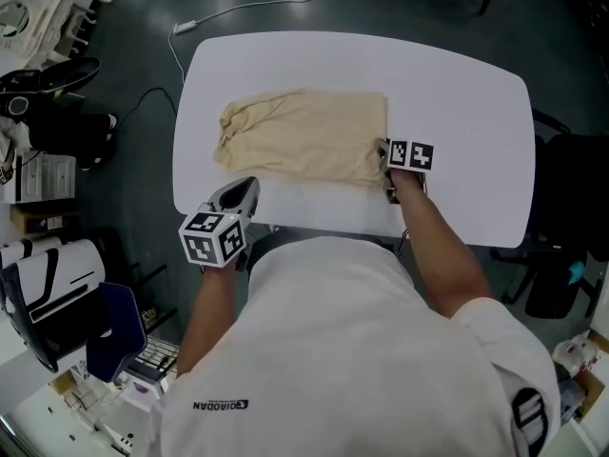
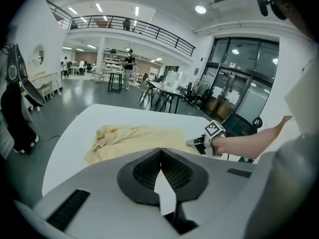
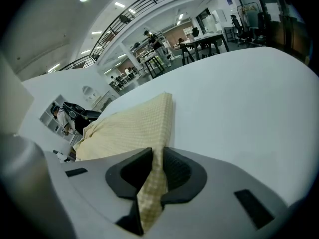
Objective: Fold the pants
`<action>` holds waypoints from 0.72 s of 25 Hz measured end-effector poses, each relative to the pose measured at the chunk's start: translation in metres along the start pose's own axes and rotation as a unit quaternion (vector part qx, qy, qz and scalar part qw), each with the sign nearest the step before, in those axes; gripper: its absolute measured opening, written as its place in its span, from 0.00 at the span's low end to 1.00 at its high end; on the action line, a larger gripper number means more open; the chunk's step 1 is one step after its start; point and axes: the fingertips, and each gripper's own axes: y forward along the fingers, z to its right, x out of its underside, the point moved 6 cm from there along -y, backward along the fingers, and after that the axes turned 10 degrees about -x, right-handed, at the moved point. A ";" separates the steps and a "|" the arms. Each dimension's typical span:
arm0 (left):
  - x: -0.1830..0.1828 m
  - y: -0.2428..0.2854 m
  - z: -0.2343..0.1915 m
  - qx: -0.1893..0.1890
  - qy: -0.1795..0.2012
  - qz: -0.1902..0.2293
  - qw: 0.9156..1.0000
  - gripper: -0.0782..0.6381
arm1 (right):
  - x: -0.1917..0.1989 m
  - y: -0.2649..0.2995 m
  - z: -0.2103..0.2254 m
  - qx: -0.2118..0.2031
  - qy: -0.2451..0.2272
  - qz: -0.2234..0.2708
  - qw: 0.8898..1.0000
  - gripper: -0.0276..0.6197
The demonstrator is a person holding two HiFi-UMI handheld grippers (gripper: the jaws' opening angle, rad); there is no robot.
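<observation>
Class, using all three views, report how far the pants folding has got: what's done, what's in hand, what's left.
Done: the pants lie on the table as a compact rectangle, seemingly folded at least once. In hand: the right gripper pinches their right edge; the left gripper is shut, empty, off the cloth. Left: probably carrying that edge across for another fold.

Your left gripper (image 2: 160, 152) has its fingers (image 2: 145, 171) pressed together with nothing between them. Beyond them the pants (image 2: 134, 138) lie spread on the white tabletop (image 2: 70, 133), bunched toward the left. Right of the fingers, your right gripper (image 2: 189, 142) meets the pants' right edge.
</observation>
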 end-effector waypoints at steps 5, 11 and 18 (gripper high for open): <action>-0.012 0.001 -0.028 0.022 0.016 0.001 1.000 0.15 | -0.002 0.001 -0.010 0.019 0.003 0.011 1.000 0.11; -0.021 0.002 -0.076 0.043 0.022 0.009 0.999 0.15 | -0.014 -0.016 -0.049 0.043 -0.022 0.057 0.997 0.10; -0.027 0.006 -0.124 0.076 0.031 0.015 0.997 0.15 | -0.035 -0.029 -0.122 0.055 -0.073 0.096 0.991 0.10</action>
